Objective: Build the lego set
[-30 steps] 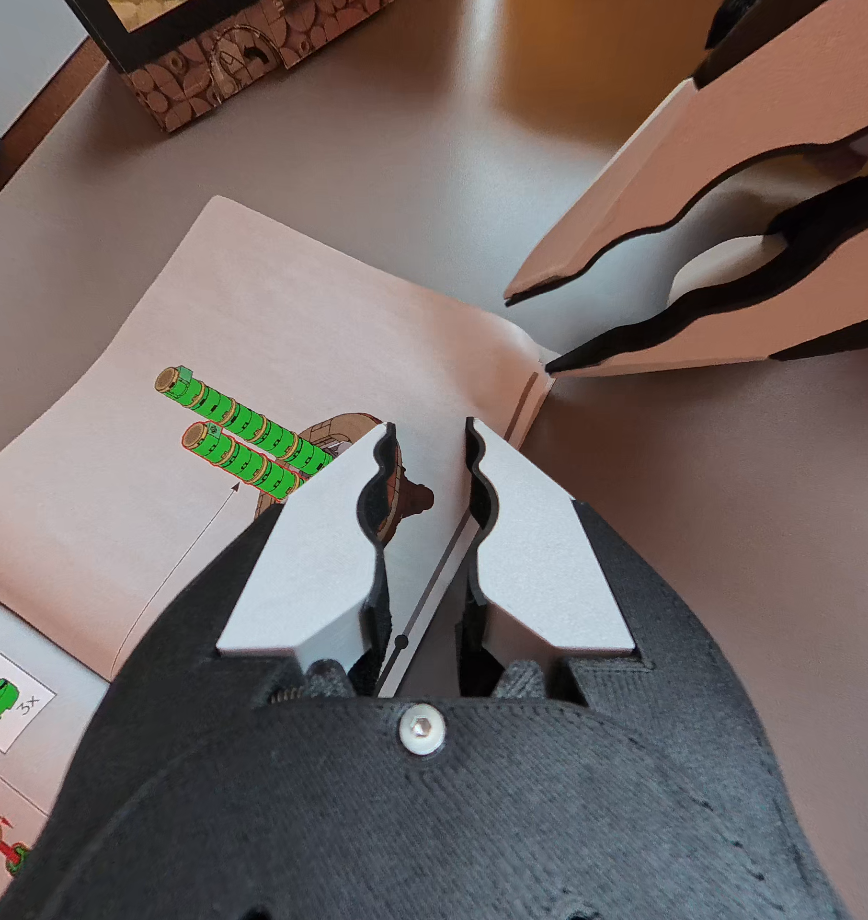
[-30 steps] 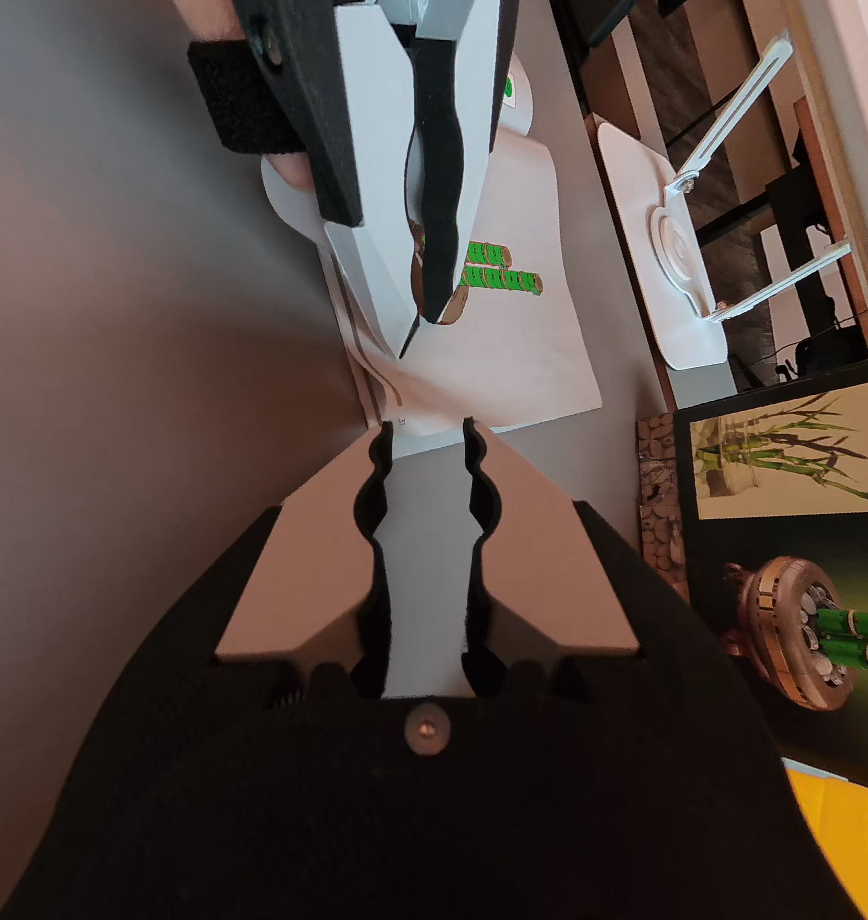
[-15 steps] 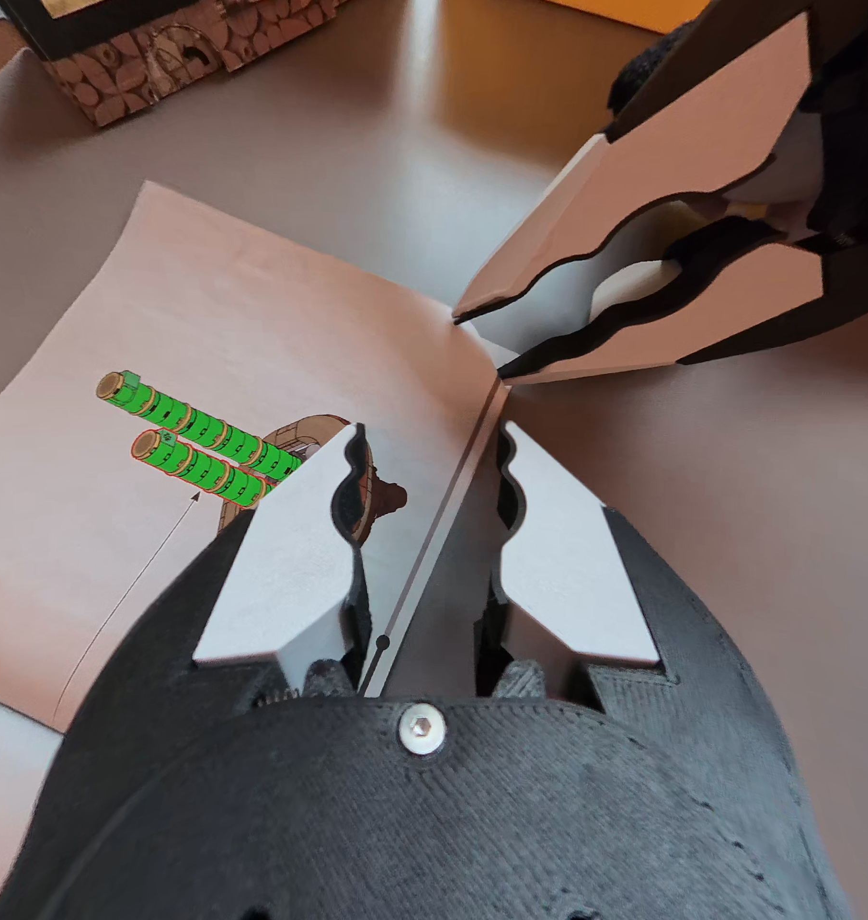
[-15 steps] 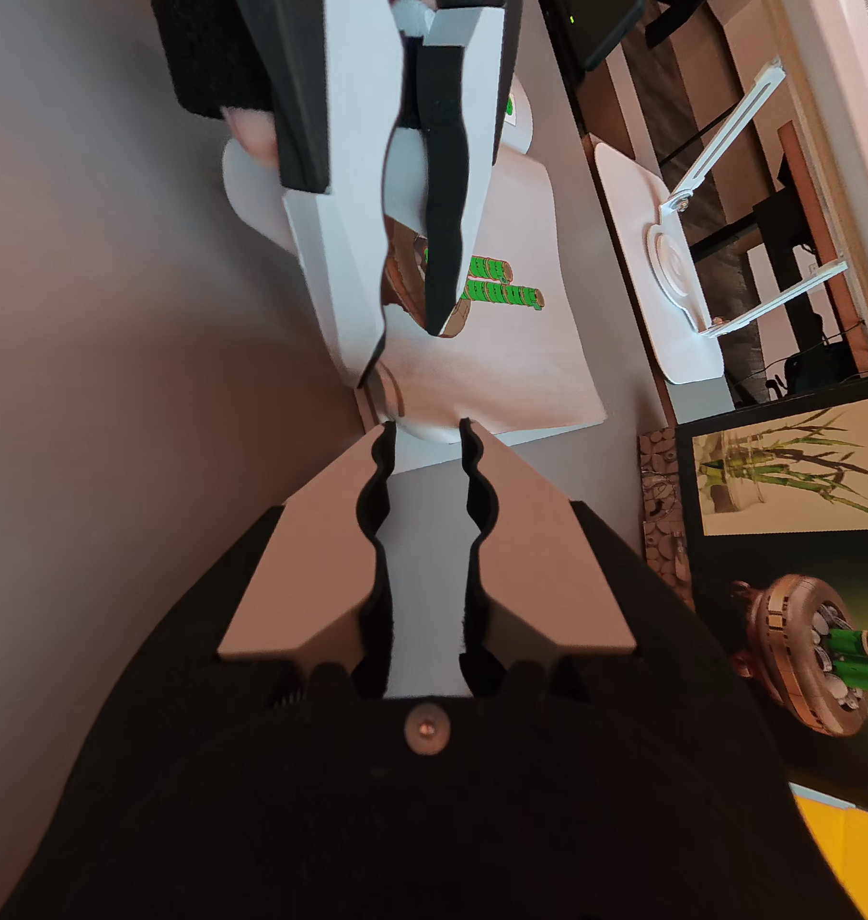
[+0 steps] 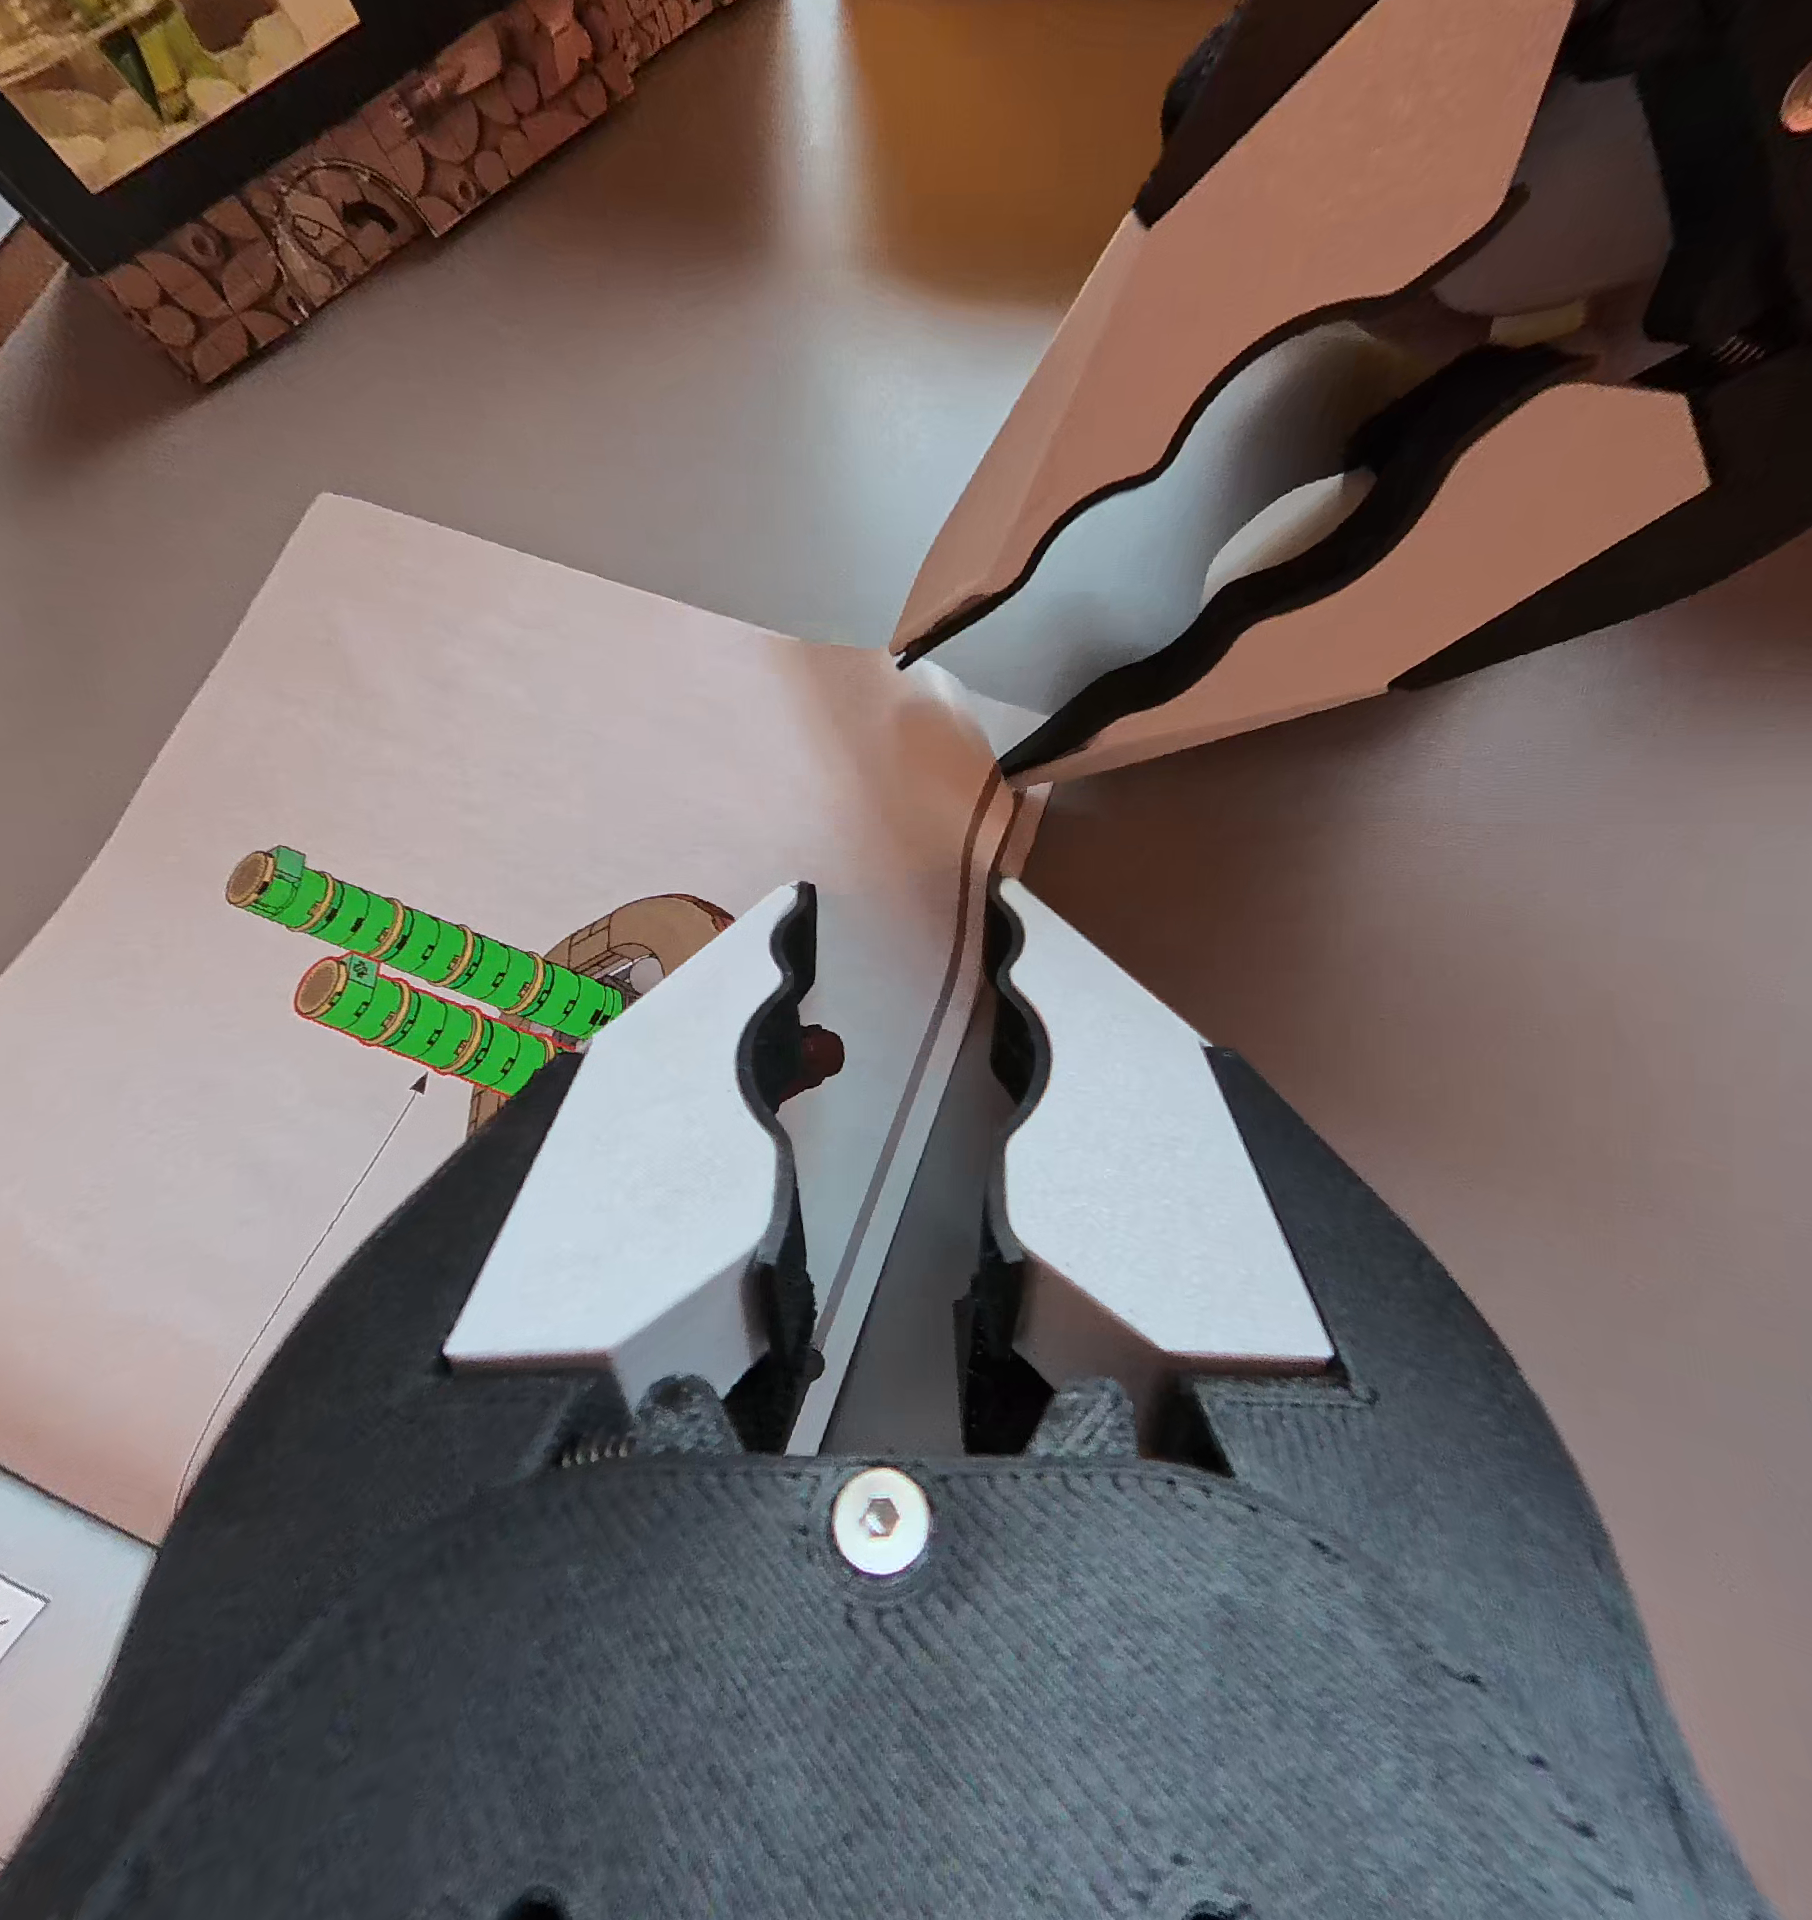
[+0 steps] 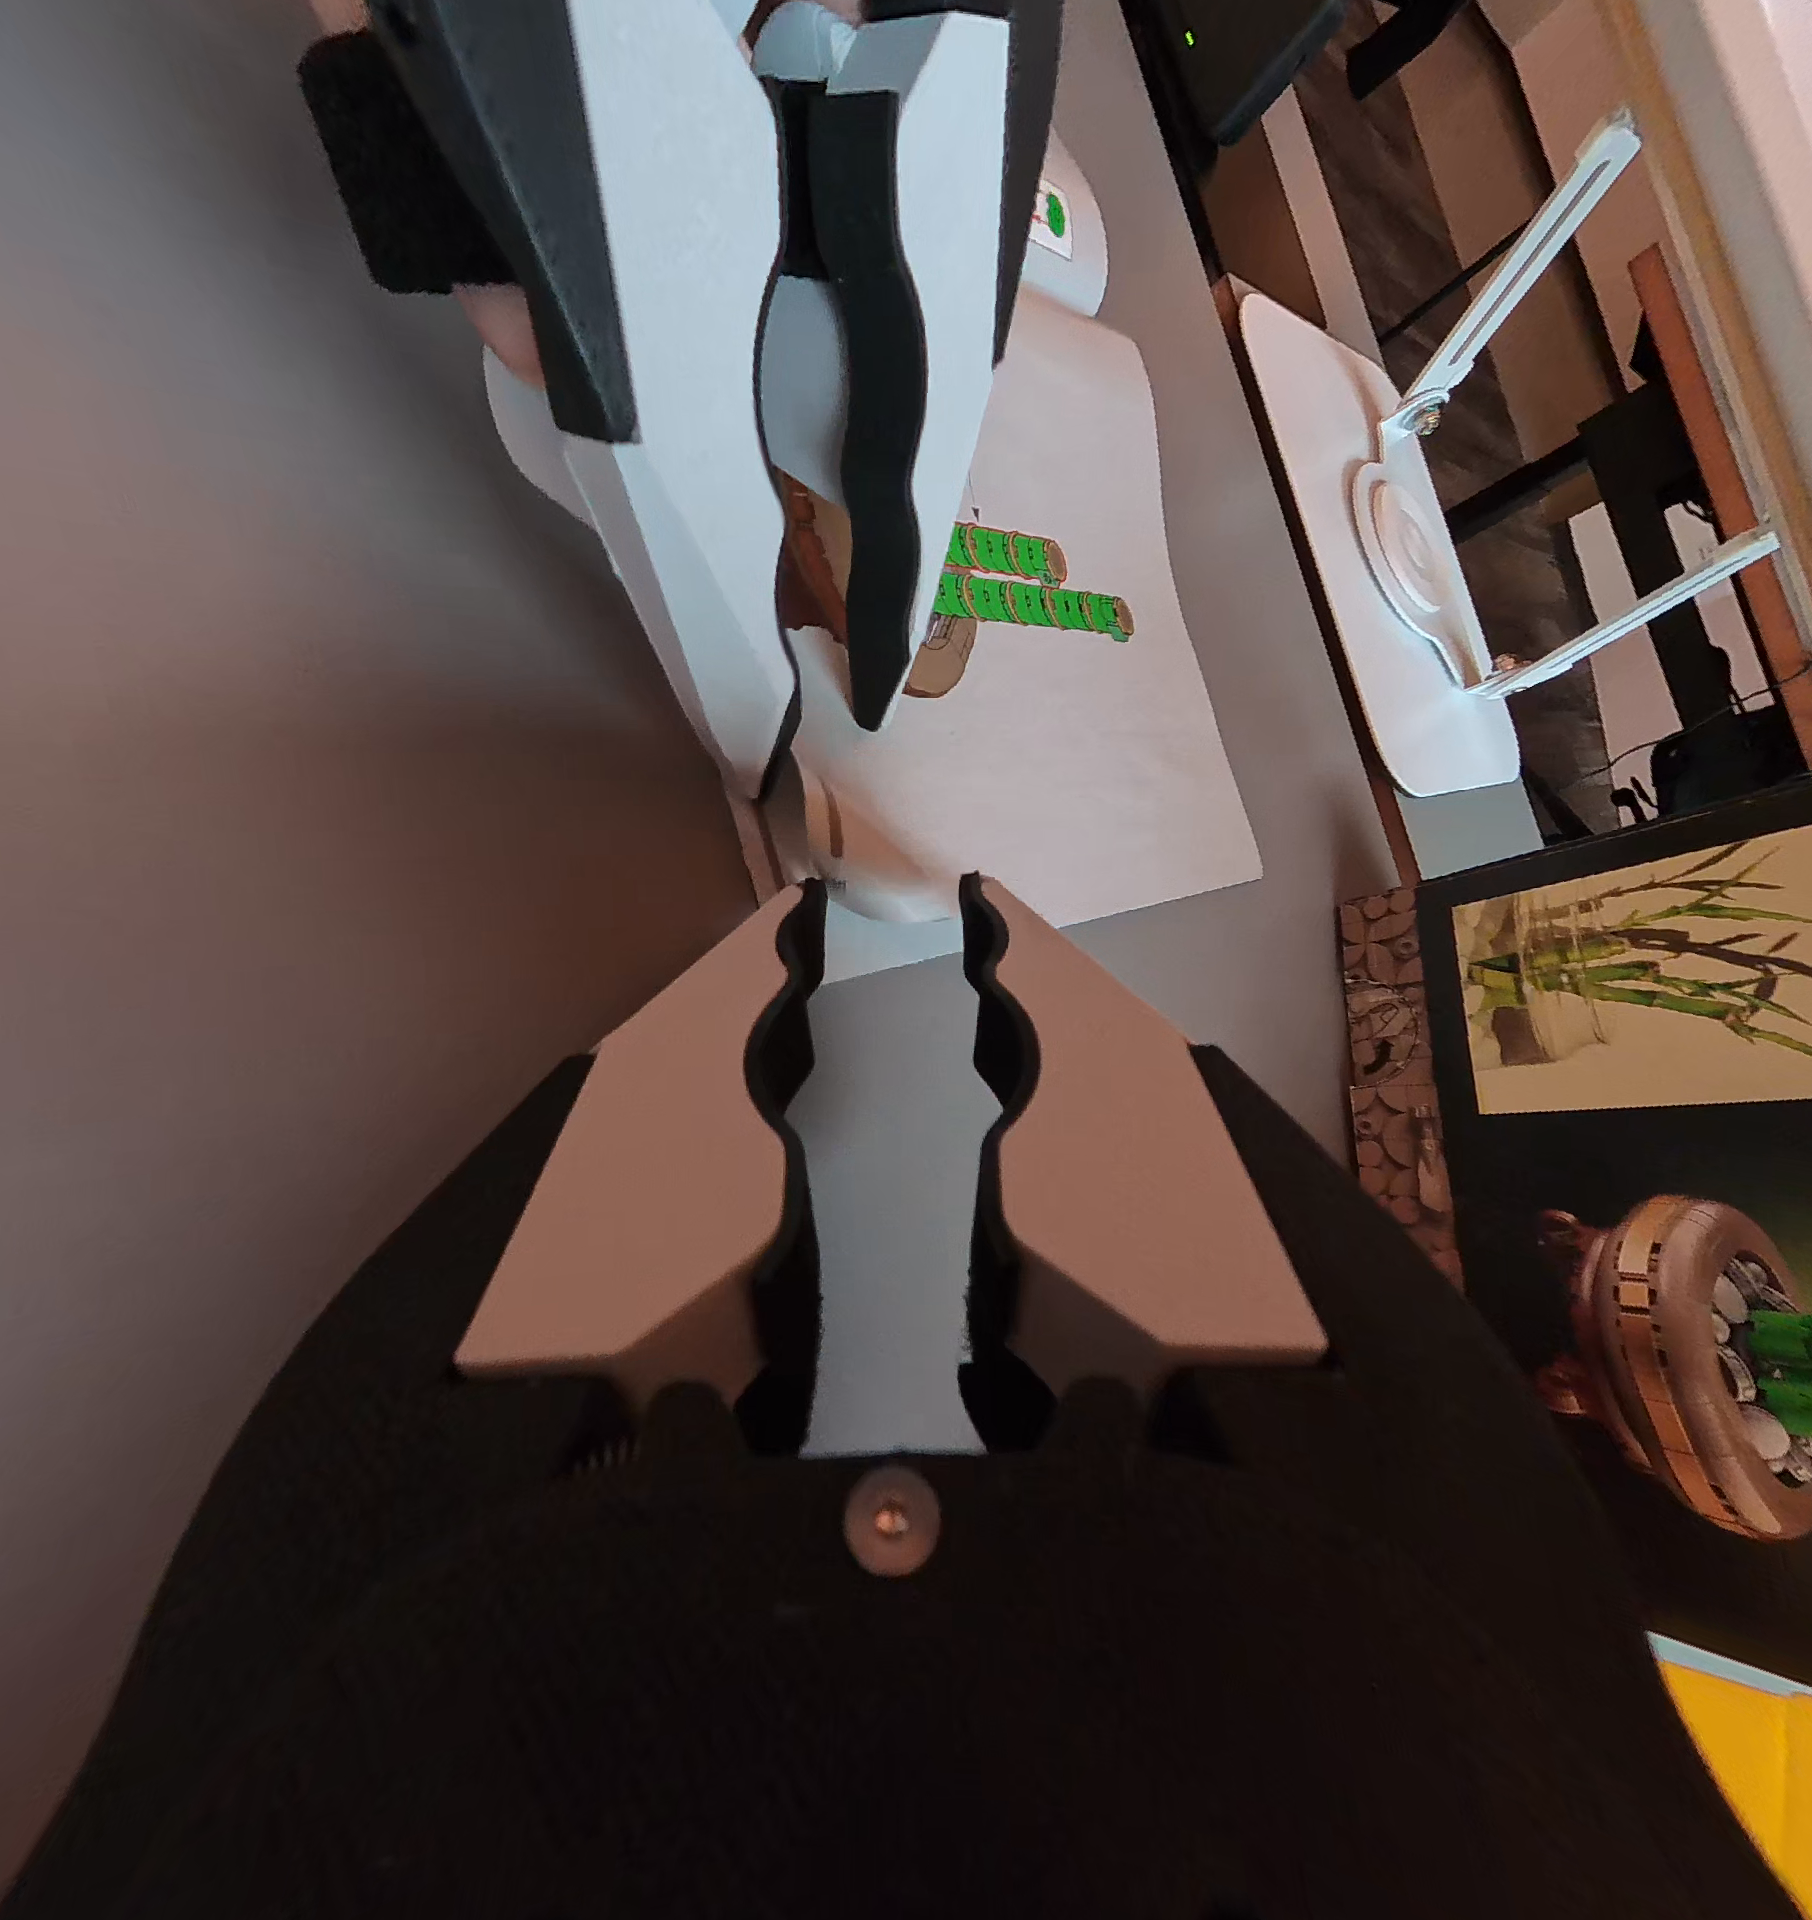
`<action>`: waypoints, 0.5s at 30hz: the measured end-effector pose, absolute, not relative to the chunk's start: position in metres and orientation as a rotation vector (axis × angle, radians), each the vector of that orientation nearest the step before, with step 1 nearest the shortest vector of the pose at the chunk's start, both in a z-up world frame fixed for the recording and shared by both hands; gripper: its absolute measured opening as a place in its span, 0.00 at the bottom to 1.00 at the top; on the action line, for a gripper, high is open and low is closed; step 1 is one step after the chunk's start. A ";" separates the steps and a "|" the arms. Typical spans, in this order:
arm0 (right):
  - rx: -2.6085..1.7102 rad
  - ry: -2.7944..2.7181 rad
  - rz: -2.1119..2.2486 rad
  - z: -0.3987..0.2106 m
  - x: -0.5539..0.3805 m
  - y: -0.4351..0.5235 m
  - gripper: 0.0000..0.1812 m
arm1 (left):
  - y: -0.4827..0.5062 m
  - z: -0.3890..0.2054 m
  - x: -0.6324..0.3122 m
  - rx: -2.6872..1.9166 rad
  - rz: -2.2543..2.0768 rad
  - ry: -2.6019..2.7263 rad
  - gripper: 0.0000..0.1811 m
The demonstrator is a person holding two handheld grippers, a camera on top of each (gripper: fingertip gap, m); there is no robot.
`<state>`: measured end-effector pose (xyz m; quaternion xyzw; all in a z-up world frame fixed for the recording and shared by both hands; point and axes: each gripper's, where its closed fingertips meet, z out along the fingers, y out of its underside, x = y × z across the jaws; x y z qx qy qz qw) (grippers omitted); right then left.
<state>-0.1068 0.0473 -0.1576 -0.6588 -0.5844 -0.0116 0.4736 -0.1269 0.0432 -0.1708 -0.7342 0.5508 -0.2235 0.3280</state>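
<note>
My left gripper [image 5: 900, 902] hangs over the instruction booklet [image 5: 528, 748], jaws apart, nothing between them but the page's right edge, which runs up the gap from below; whether the tips touch the paper I cannot tell. The booklet lies open on the grey bench [image 5: 1401, 1039], its page showing a drawing of two green segmented stalks [image 5: 424, 977] rising from a brown pot, partly hidden behind my left finger. My right gripper [image 6: 891, 883] comes in from the far right corner of the page, jaws apart, tips at the page's upper right corner [image 5: 959, 717]. That corner is lifted and curled off the bench, sitting in the mouth of the right jaws, just beside the lower tip; they are not clamped on it. In the right wrist view the same curled corner [image 6: 881, 883] shows white just ahead of my right fingertips, with the left gripper [image 6: 829, 743] pointing down toward it from above. The set's box [image 6: 1650, 1195], dark with a bamboo picture, lies at the bench's right in that view, well apart from both grippers. A white stand [image 6: 1401, 582] sits beyond the bench edge.
</note>
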 end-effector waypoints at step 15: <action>-1.519 -1.395 0.179 -0.149 -0.111 0.049 0.19 | 0.045 -0.170 -0.129 -1.912 -0.605 1.417 0.12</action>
